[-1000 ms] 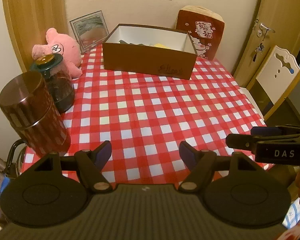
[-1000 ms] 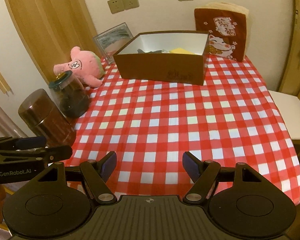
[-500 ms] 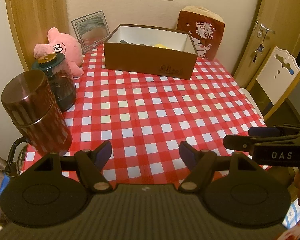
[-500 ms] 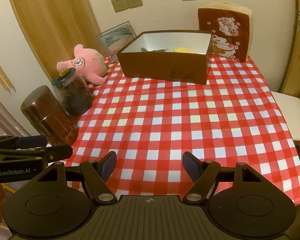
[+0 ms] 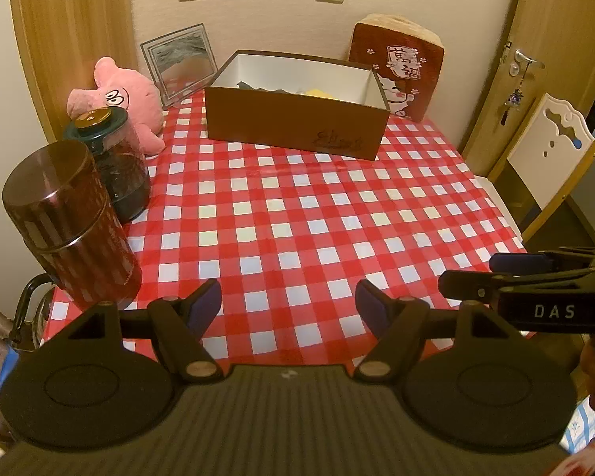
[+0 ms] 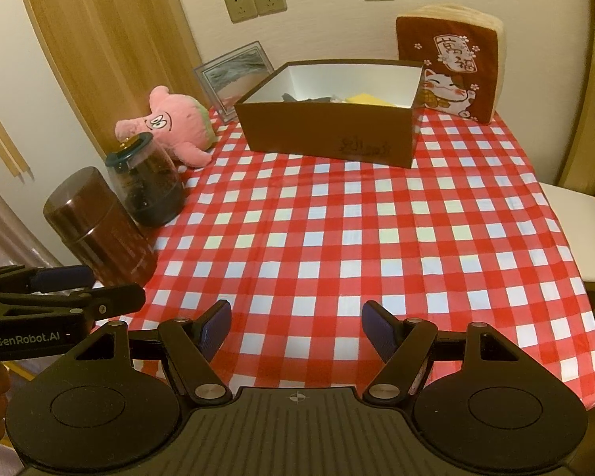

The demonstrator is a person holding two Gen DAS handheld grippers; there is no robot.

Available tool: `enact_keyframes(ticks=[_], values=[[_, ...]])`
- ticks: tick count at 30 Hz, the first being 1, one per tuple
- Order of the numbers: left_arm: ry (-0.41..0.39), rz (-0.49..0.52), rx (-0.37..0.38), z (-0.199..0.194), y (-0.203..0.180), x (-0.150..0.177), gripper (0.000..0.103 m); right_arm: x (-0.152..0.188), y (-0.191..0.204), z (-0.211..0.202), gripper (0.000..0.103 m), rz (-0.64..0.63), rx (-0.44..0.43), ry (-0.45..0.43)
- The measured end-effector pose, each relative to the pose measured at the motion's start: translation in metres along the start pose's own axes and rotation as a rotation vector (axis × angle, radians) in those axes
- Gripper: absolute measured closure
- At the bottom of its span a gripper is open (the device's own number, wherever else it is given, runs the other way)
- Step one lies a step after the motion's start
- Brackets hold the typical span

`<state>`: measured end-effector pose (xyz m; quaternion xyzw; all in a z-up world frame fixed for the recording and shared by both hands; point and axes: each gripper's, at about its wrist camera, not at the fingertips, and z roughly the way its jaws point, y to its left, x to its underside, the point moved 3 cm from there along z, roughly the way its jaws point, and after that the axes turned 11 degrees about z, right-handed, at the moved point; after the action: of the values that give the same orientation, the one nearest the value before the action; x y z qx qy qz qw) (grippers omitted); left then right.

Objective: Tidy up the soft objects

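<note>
Left gripper (image 5: 288, 302) spread wide, holding nothing, above the near edge of the table (image 5: 297, 214). Right gripper (image 6: 296, 324) likewise wide and empty, above the same near edge.

Pink plush toy (image 5: 127, 99) lying at the far left corner, just behind a glass jar (image 5: 115, 158). Brown tin (image 5: 67, 226) upright near the left edge, just beside the jar. Brown box (image 5: 297, 125) open-topped along the far edge, with dark and yellow items inside. Red cat cushion (image 5: 400, 67) upright at the far right corner, against the wall. Picture frame (image 5: 180, 63) leaning between toy and box.
</note>
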<state>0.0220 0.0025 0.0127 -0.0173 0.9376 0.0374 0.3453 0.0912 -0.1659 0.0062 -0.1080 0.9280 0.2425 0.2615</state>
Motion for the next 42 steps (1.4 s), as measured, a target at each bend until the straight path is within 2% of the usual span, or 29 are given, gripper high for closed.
enact_keyframes(ticks=[42], values=[[-0.002, 0.004, 0.002, 0.0017, -0.0035, -0.0011, 0.03, -0.0001, -0.0009, 0.0005, 0.031, -0.005, -0.004, 0.003]])
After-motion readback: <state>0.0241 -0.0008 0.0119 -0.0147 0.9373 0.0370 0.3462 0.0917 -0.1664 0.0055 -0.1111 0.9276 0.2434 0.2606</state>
